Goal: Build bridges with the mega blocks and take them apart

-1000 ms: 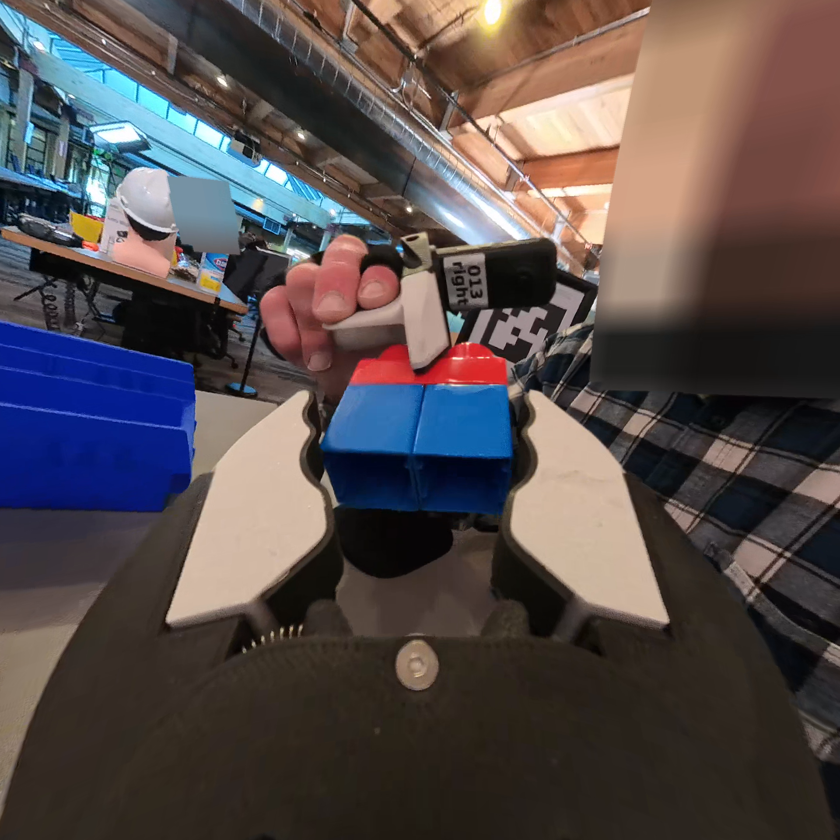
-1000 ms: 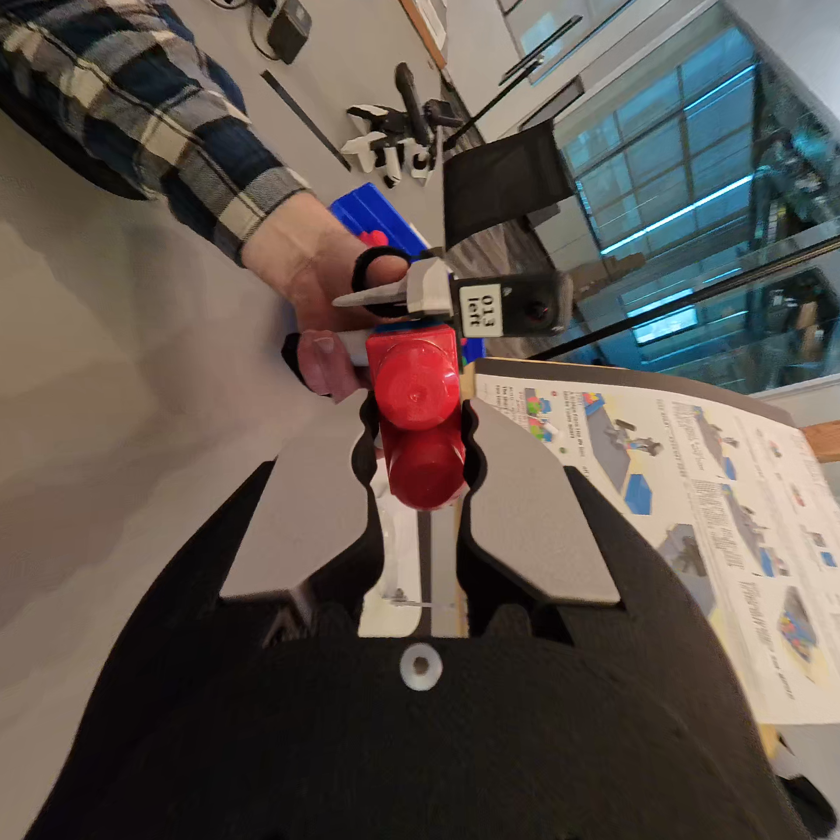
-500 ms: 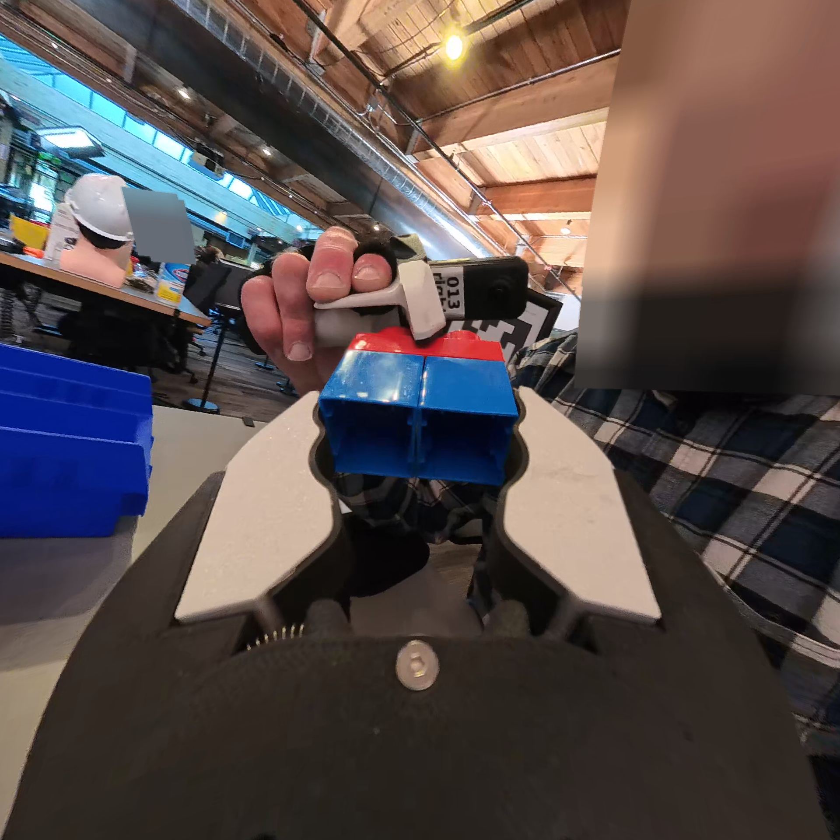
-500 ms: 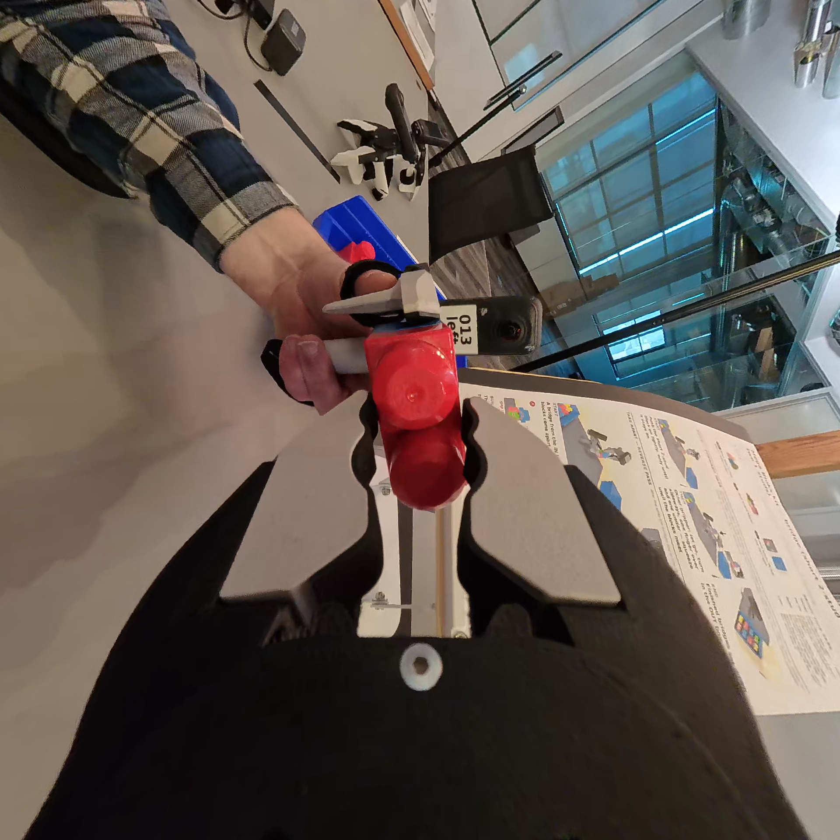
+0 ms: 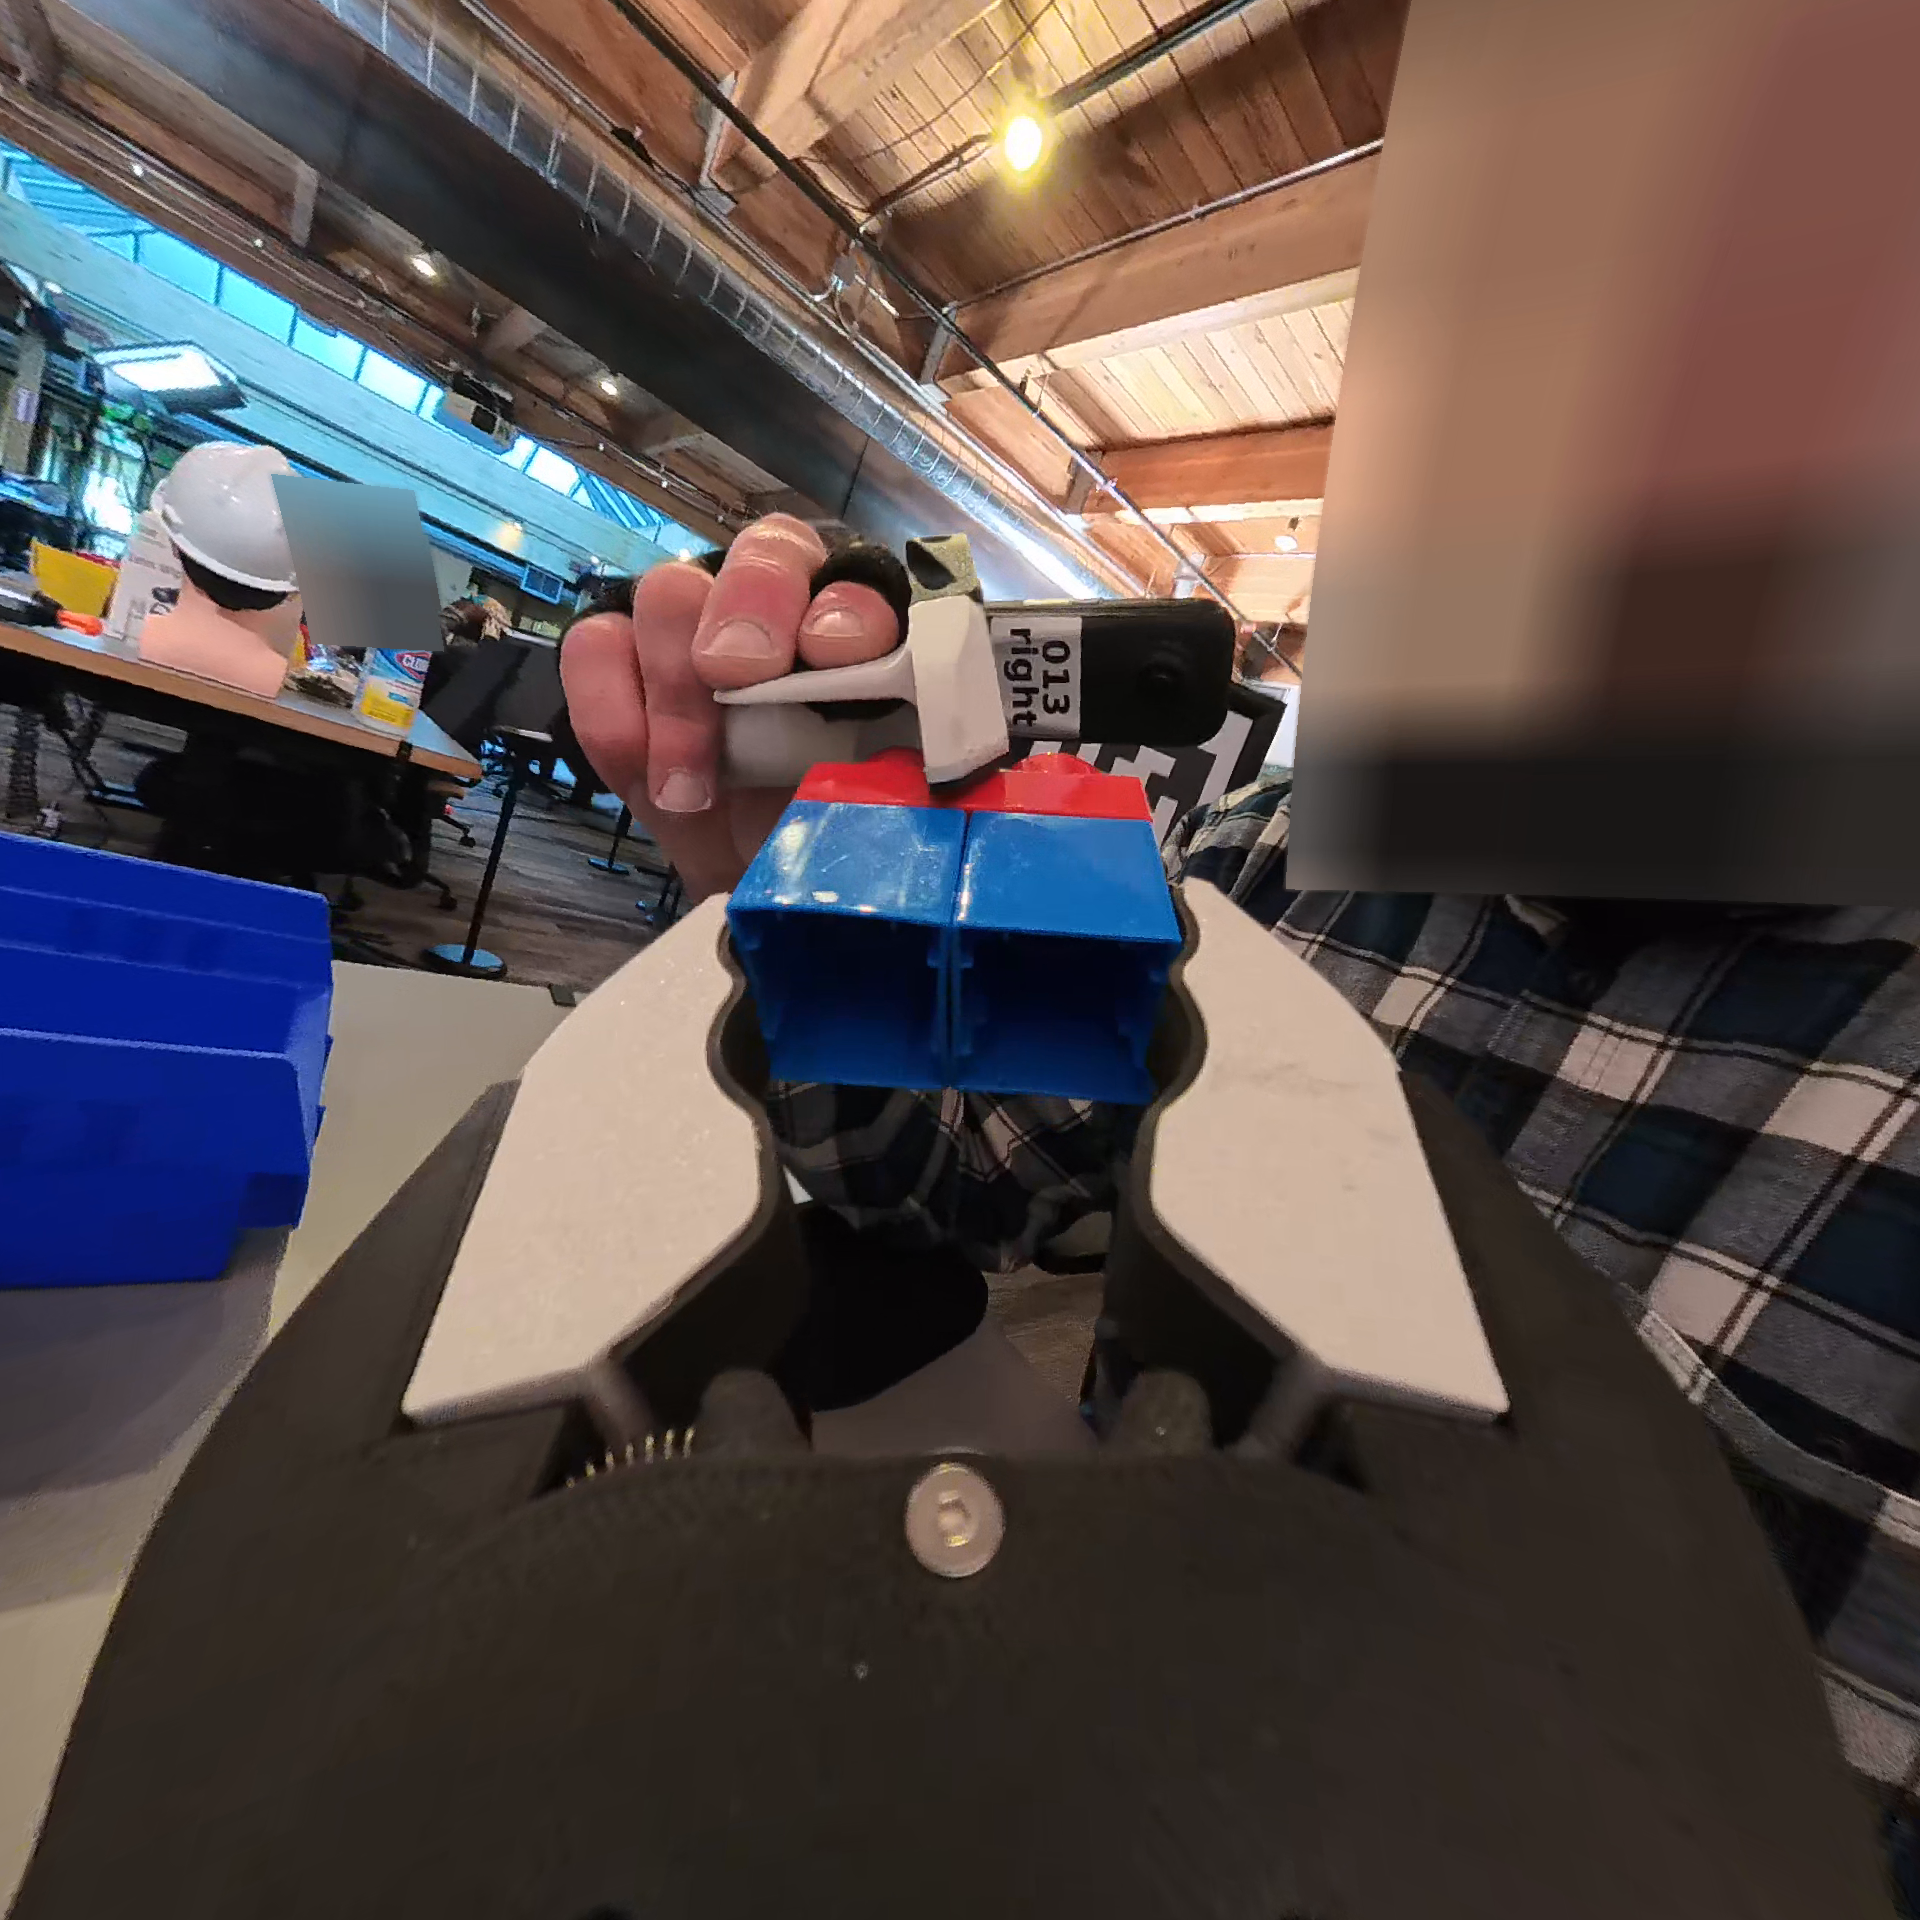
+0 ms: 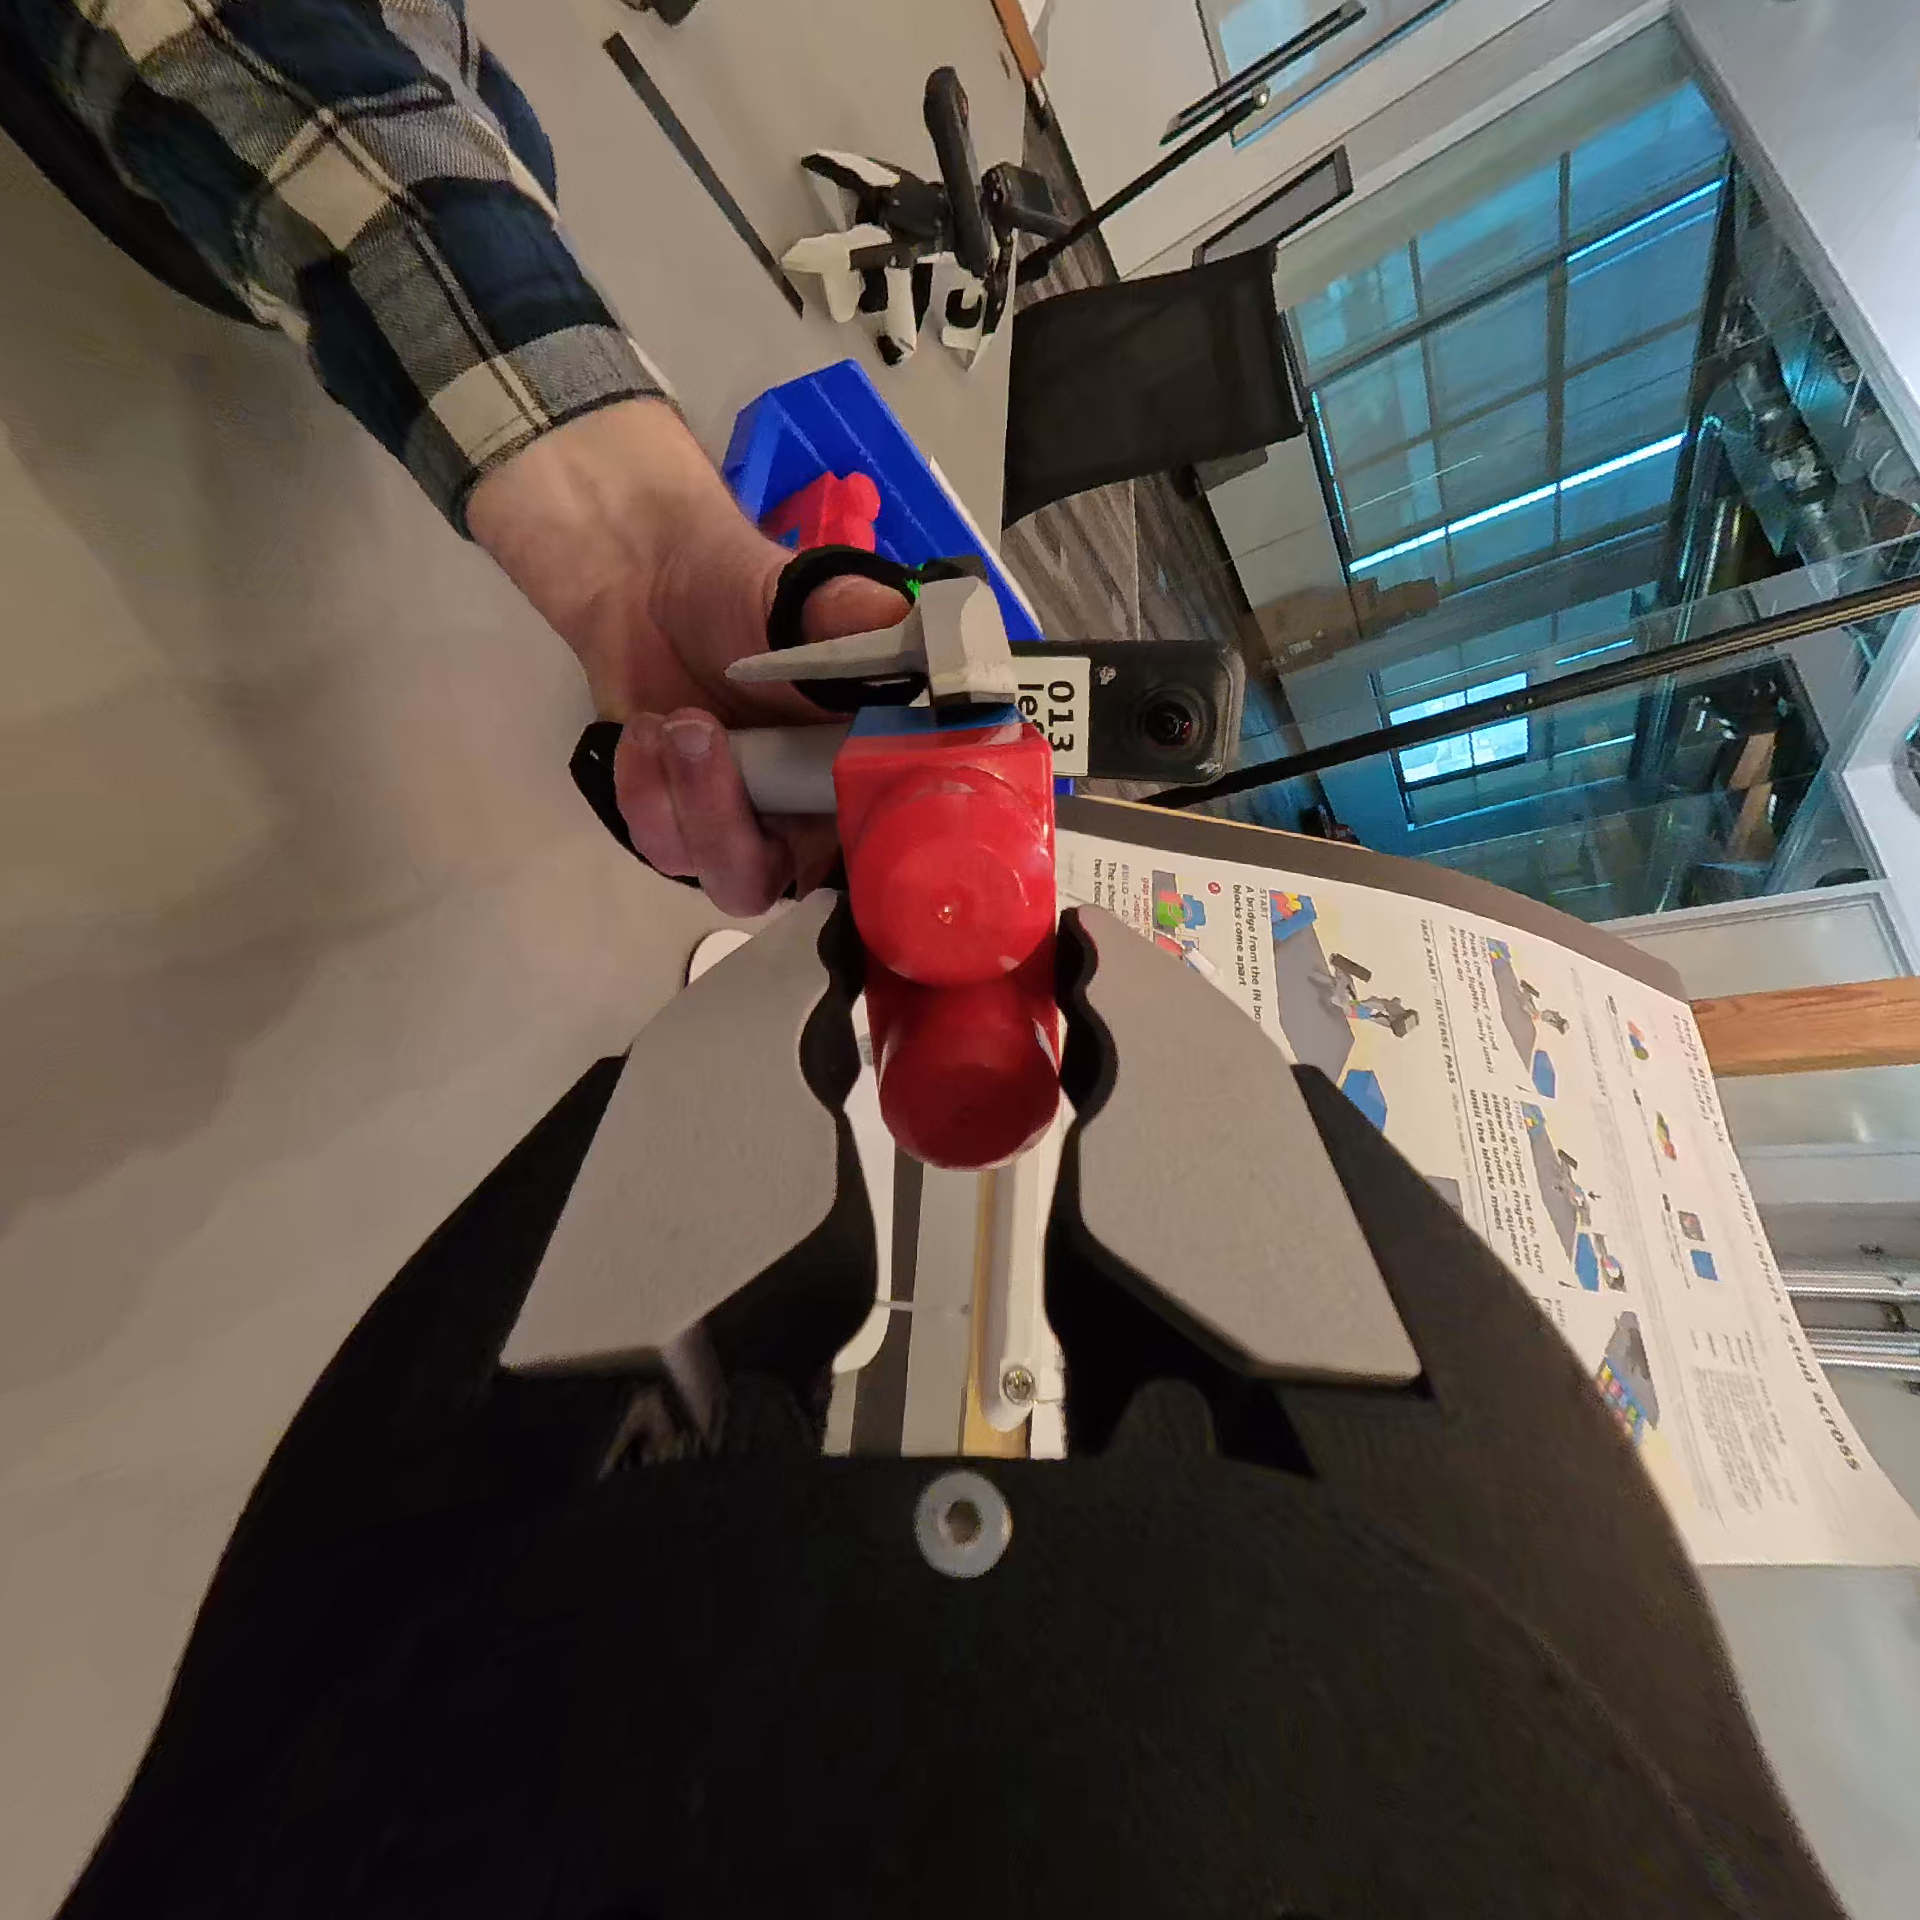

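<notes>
Both grippers meet on one small stack of blocks, held up off the table.

Left gripper (image 5: 954,997): fingers spread wide and clamped on the pair of blue blocks (image 5: 951,961), one pad against each outer side. The blocks' hollow undersides face the camera. A red block (image 5: 977,787) caps them at 12 o'clock, joined to both.

Right gripper (image 6: 956,1023): fingers closed narrow on the red block (image 6: 951,935), black pads pressed on its two flanks, studs toward the camera. A sliver of blue shows past it at 12 o'clock, where a finger of the left gripper bears on it.

Each view catches the other gripper beyond the blocks, in the person's hand (image 5: 675,686).

Blue bin (image 5: 156,1049) sits on the table at 9 o'clock of the left view. In the right view it lies at 12 o'clock beyond the hand, a red piece inside. Instruction sheet (image 6: 1507,1143) at 3 o'clock of the right view. Plaid sleeve (image 6: 343,208) at 11 o'clock.
</notes>
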The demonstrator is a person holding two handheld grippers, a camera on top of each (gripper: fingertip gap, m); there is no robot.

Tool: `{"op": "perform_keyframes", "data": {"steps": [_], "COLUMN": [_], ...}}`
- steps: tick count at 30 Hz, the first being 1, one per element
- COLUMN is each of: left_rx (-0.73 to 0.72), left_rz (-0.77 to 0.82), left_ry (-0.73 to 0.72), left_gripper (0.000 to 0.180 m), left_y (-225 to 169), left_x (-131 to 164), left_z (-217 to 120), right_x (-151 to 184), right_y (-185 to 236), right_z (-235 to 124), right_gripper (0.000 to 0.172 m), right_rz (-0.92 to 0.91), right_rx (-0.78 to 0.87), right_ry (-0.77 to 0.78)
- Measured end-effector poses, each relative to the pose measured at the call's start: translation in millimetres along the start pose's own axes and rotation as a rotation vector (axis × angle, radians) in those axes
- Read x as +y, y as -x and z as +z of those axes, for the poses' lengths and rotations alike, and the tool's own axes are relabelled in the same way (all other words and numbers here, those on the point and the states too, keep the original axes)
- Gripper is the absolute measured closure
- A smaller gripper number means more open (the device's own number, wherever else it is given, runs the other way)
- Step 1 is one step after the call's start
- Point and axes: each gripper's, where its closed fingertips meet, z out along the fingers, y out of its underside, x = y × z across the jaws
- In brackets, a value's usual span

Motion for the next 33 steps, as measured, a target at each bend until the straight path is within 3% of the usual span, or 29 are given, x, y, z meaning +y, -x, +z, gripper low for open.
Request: {"op": "perform_keyframes", "data": {"steps": [17, 20, 24, 29, 33], "left_rx": [0.012, 0.018, -0.043, -0.132, -0.175], "left_rz": [0.048, 0.0, 0.094, 0.162, 0.188], "left_ry": [0.063, -0.063, -0.003, 0.031, 0.042], "left_gripper": [0.109, 0.11, 0.109, 0.108, 0.108], "left_y": [-15, -14, -17, -16, -16], "left_x": [5, -17, -21, -31, -36], "left_z": [18, -5, -5, -18, -24], "right_x": [-16, -24, 20, 137, 235], "right_y": [3, -20, -46, -63, -35], "right_z": [-20, -64, -107, -140, -146], "right_gripper": [0.135, 0.135, 0.135, 0.135, 0.136], "right_rz": [-0.075, -0.034, 0.082, 0.468, 0.79], "right_rx": [-0.018, 0.09, 0.222, 0.342, 0.323], "right_ry": [0.036, -0.027, 0.094, 0.401, 0.617]}}
